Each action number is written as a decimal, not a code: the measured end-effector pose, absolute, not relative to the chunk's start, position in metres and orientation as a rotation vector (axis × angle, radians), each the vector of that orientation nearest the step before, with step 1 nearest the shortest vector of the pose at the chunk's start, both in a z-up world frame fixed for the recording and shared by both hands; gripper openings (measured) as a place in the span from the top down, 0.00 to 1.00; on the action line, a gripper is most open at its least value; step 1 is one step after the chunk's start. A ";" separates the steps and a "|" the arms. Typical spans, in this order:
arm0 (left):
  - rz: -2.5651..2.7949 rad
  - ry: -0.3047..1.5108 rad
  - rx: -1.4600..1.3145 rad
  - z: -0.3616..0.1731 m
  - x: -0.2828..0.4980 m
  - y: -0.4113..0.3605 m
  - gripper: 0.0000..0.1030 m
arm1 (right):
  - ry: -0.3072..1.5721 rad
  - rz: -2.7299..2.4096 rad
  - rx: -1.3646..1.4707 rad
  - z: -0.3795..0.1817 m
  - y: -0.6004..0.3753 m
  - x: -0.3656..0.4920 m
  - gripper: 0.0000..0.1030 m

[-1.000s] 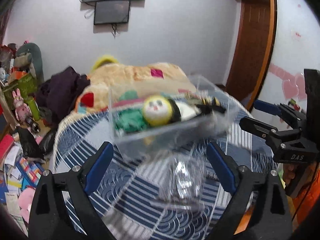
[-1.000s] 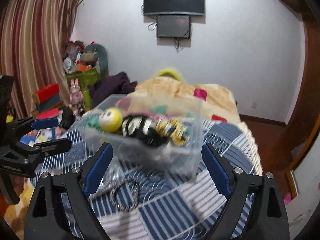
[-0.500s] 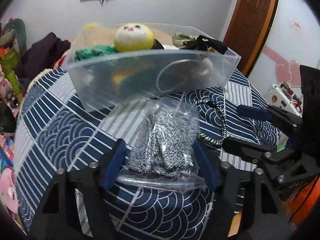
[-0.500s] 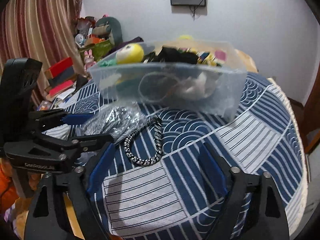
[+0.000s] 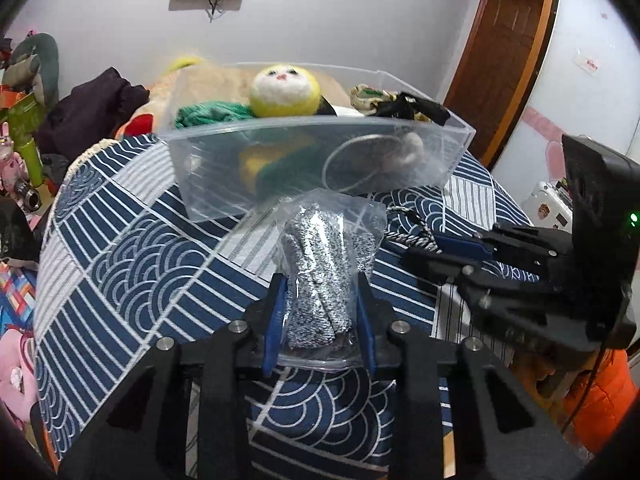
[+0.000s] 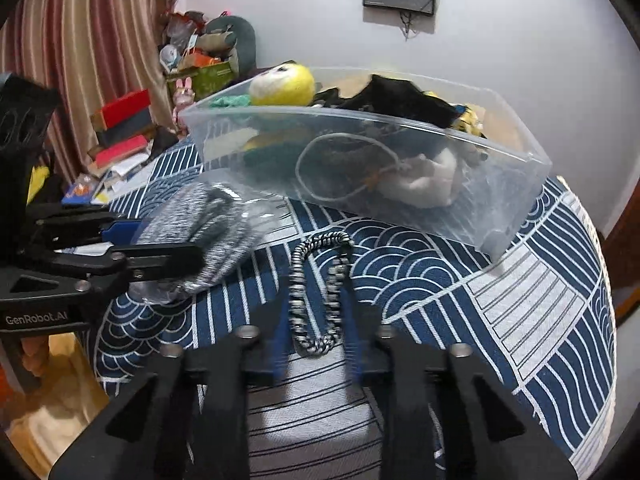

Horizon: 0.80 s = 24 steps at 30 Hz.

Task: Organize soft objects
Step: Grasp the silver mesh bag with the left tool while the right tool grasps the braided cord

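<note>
A clear plastic bin [image 5: 280,172] stands on the blue-and-white patterned table [image 5: 132,264], holding a yellow plush [image 5: 284,92], green cloth and black items. My left gripper [image 5: 320,292] is shut on a clear bag of grey knit fabric [image 5: 320,280] lying in front of the bin; the bag also shows in the right wrist view [image 6: 208,232]. My right gripper [image 6: 316,304] has its jaws closed in around a black-and-white braided cord loop [image 6: 316,288] on the table; whether they touch it is blurred. The bin shows behind it [image 6: 400,200].
Clutter of boxes, books and toys [image 6: 120,136] lies beyond the table's left edge. A bed with a tan blanket [image 5: 208,84] is behind the bin. A wooden door [image 5: 508,52] stands at the right.
Both grippers dropped toward the table and narrowed. The left one closed on the bag of knit fabric. The right one moved over the braided cord and closed in around it.
</note>
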<state>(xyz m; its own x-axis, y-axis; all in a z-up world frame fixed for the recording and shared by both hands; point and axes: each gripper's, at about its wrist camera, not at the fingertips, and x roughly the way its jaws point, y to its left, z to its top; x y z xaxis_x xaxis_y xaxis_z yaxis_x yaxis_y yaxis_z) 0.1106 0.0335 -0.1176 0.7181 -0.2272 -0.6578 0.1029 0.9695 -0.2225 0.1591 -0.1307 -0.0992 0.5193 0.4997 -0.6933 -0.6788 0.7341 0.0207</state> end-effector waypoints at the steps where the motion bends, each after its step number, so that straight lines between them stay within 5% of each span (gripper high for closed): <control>1: -0.177 0.740 -0.174 -0.115 0.110 0.035 0.69 | 0.743 0.721 -0.246 -0.097 -0.133 0.160 0.87; 24: -0.039 0.502 -0.192 -0.023 0.137 0.082 0.69 | 0.427 0.707 -0.138 0.001 -0.136 0.170 0.89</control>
<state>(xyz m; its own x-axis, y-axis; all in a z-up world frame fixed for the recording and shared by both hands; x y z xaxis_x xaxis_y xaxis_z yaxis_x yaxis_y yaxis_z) 0.1368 0.0822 -0.0227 0.8762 -0.0840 -0.4746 -0.0101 0.9813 -0.1923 0.1697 -0.1360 0.0012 0.6787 0.5992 -0.4246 -0.6548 0.7555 0.0196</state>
